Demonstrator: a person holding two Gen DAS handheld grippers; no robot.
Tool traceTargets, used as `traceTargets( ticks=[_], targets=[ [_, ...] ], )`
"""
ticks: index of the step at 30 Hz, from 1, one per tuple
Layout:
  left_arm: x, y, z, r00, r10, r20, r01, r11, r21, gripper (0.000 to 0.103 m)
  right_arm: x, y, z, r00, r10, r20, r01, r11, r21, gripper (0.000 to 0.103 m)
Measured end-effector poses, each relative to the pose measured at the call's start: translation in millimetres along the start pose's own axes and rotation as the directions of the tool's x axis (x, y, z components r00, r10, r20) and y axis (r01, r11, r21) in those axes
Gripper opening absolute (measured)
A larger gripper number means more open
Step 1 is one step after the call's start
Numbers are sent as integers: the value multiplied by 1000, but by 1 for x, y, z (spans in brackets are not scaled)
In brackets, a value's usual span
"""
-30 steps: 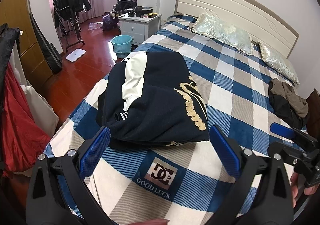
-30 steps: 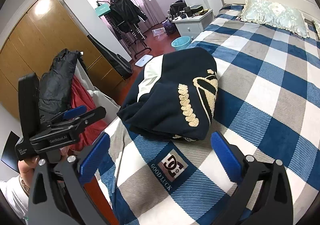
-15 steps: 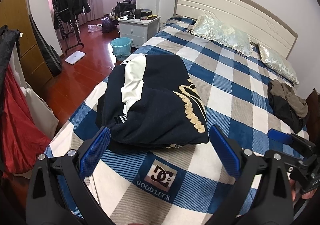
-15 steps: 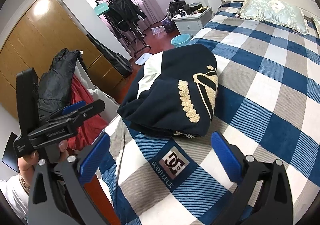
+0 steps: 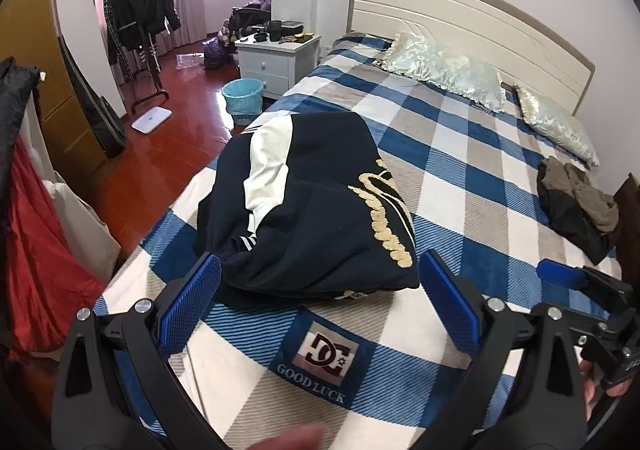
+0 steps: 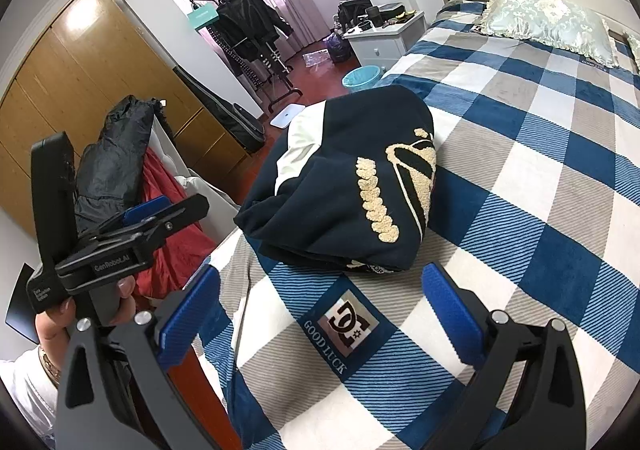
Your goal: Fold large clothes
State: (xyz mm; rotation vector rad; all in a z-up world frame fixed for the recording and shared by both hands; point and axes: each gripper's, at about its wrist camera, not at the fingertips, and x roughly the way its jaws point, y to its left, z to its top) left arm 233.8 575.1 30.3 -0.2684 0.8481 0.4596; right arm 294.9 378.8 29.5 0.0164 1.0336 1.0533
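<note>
A folded navy sweatshirt (image 5: pixel 316 206) with a white stripe and gold looped lettering lies on the blue, white and grey checked blanket (image 5: pixel 472 186) near the bed's foot. My left gripper (image 5: pixel 320 298) hovers just short of its near edge, open, nothing between the blue pads. In the right wrist view the same sweatshirt (image 6: pixel 348 178) lies ahead of my right gripper (image 6: pixel 324 310), which is also open and empty. The left gripper's body (image 6: pixel 116 246) shows there at the left, held in a hand.
Two pale pillows (image 5: pixel 452 70) lie by the headboard. A dark heap of clothes (image 5: pixel 576 202) sits at the bed's right edge. Left of the bed are a white nightstand (image 5: pixel 276 58), a teal bin (image 5: pixel 242 98), a clothes rack (image 5: pixel 140 22) and red and black garments (image 6: pixel 160 202).
Both grippers have drawn back slightly from the sweatshirt and stay open. The sweatshirt has not moved.
</note>
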Motion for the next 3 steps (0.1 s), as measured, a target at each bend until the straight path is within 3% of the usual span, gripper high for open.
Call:
traceTargets(
  ticks=[3],
  targets=[
    [1, -2, 2, 1000, -4, -4, 4, 1000, 2, 96, 0, 0, 0, 1000, 1, 1, -1, 1000, -1, 99]
  ],
)
